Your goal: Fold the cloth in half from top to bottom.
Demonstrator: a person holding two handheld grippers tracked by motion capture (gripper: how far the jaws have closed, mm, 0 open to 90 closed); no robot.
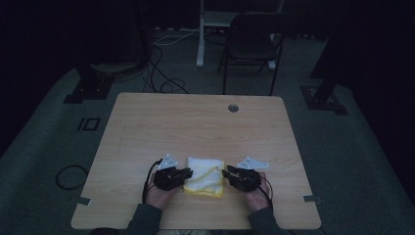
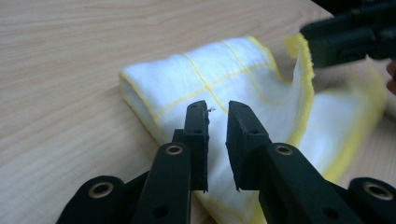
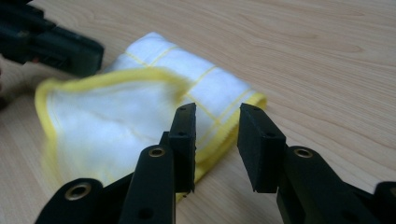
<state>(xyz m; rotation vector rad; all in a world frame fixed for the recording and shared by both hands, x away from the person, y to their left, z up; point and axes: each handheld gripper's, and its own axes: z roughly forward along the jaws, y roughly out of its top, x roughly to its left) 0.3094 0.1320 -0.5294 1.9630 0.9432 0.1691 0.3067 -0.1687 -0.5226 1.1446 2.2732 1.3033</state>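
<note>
Lying near the front edge of the wooden surface is a folded white cloth with yellow grid lines and a yellow border, set between the person's two hands. The left tool sits at the cloth's left side and the right tool at its right side, each held in a hand that comes in from the bottom of the high view, with dark sleeves behind. A grey three-cornered plate tops each tool.

From the left gripper view, the left tool has its jaws slightly spread with a narrow gap between them, and nothing is pinched; the cloth lies just beyond and beneath the tips. A loose yellow-edged flap of the cloth stands up on its far side, close to the other tool's dark jaws at the upper right.

From the right gripper view, the right tool has its jaws spread wider, again pinching nothing; its left jaw hangs over the cloth's yellow edge while the right jaw is over bare wood. The cloth's nearer layer looks blurred.

Farther back in the high view, a dark folding chair stands on the grey floor beyond the surface, with cables trailing nearby.
</note>
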